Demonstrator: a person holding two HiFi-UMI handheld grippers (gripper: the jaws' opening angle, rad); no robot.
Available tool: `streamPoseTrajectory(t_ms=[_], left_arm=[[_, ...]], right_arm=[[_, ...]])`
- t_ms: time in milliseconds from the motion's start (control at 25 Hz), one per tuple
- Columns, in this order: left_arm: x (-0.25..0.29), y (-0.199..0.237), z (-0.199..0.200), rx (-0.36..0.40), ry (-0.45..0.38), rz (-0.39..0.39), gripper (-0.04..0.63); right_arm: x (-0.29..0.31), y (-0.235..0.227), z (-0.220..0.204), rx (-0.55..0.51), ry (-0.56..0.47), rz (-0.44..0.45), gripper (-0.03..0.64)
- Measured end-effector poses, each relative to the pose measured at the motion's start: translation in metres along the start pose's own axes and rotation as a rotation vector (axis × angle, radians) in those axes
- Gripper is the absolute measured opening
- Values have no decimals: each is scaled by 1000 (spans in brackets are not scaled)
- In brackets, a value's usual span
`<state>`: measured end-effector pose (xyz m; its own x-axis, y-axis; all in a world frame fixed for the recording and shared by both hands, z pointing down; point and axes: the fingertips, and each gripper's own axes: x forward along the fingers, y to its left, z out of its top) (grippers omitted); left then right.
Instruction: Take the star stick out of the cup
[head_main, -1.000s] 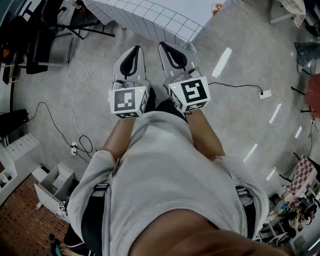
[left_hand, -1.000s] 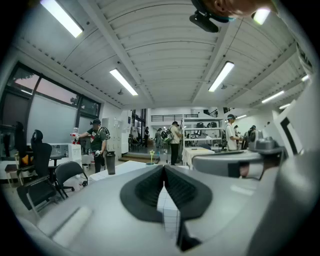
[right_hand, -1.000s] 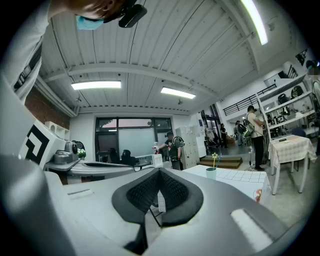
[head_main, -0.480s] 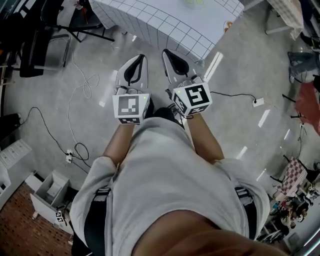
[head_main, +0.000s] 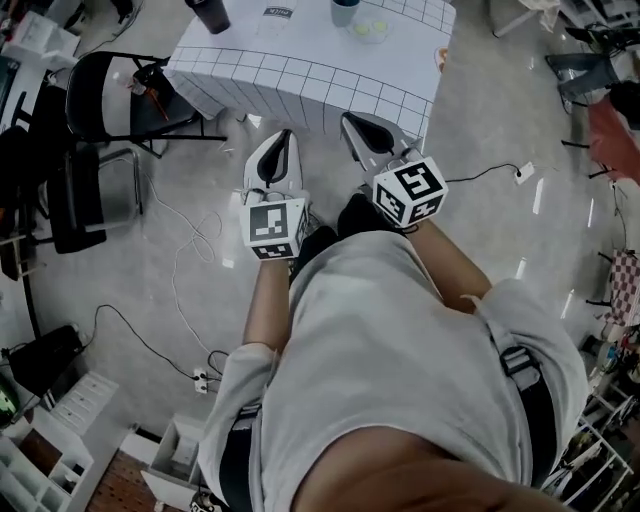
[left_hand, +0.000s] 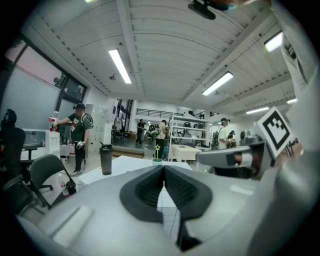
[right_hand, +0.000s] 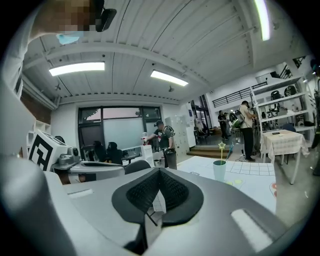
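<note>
Right gripper (right_hand: 159, 172) held its jaws together, empty; it needed opening before reaching the star stick (right_hand: 221, 149) in the cup (right_hand: 219, 171) ahead-right.

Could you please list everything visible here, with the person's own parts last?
table: one, white gridded, ahead of the person
cup: one, pale, on the table
star stick: one, yellow star, upright in cup
shaker bottle: one, dark, on the table
chair: one, black, left of table
cables: several, dark and white, on floor
bystanders: several, background
left hand-held gripper: one, grey, shut, empty
right hand-held gripper: one, grey, shut, empty
</note>
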<state>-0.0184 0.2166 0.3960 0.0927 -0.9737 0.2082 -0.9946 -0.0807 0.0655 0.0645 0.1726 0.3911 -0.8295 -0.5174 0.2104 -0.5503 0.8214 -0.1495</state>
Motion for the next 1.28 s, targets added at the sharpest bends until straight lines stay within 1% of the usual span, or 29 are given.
streamPoseTrajectory(t_ms=[120,280,440,560,680,880,1000,1240,1280], left_arm=[[20,-5,1,16,8,-54,3],[54,-7,1,29,38,-91,3],[107,4,6,61,64,-137,3],[149,13,13,77,84,-159,3],[192,16,20,82,111,-205,3],[252,20,19,87,167,-262,3],[275,24,17,88,187,-264,3],[294,52,15,59,208,-197,3],[295,58,14,55,213,-189,3]], right_arm=[[11,-26,0,15,10,-55,0],[24,-67,0,71,2,-117,0],[47,-116,1,115,-12,-178,0],[70,-148,6,144,-19,-194,0],[94,-181,13,168,-28,-212,0],[129,-236,15,219,-38,-283,0],[145,-270,13,235,-27,-316,0],[182,-329,7,234,40,-350,4],[187,-335,5,242,49,-361,38]])
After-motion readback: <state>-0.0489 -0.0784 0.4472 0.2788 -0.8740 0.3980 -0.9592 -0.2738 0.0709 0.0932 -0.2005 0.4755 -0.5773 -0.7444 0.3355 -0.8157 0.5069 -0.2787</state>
